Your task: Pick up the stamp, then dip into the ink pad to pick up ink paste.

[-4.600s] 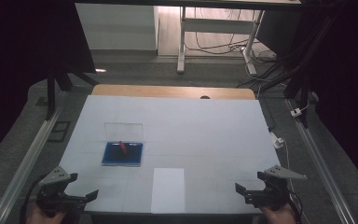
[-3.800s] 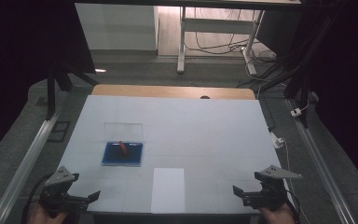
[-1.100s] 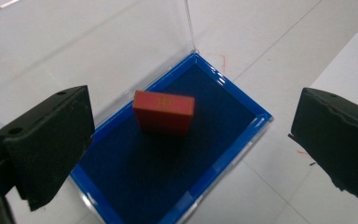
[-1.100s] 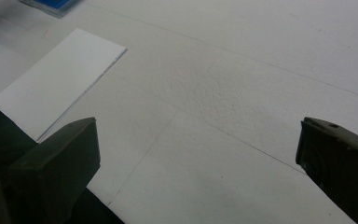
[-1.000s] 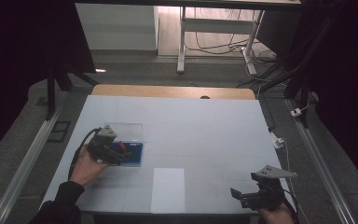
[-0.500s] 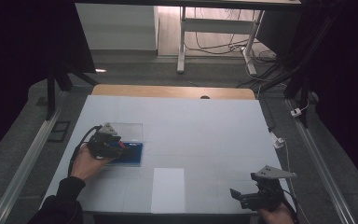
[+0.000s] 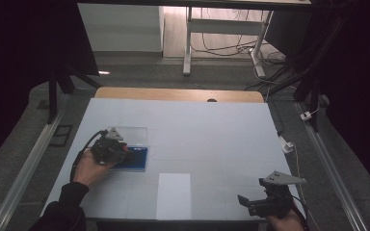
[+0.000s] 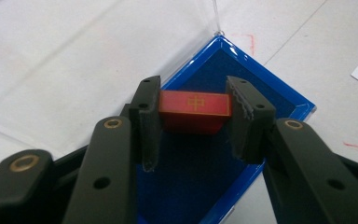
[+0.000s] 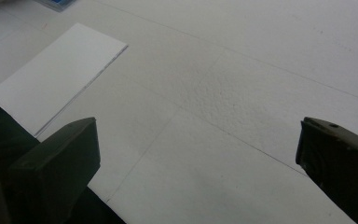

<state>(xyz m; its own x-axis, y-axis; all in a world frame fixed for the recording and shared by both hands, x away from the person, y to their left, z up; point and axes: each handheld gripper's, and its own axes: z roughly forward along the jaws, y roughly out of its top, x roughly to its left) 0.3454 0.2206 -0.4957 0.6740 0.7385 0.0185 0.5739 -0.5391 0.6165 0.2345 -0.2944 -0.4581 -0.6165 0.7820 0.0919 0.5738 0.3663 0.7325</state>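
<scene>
We see a small red block [image 8: 195, 111] with a gold mark on its top face, lying level over the dark blue lining of an open blue tray [image 8: 286, 100], near its far corner.

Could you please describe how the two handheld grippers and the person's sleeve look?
Both the left gripper and the right gripper are black with two blocky jaws, brass-coloured rivets, a grey triangular top plate and a trailing black cable. The sleeve is dark.

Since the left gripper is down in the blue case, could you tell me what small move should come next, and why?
Probably a straight lift. The left gripper has just closed, and its pads press both ends of the red block, which sits inside the blue case beside the open clear lid.
</scene>
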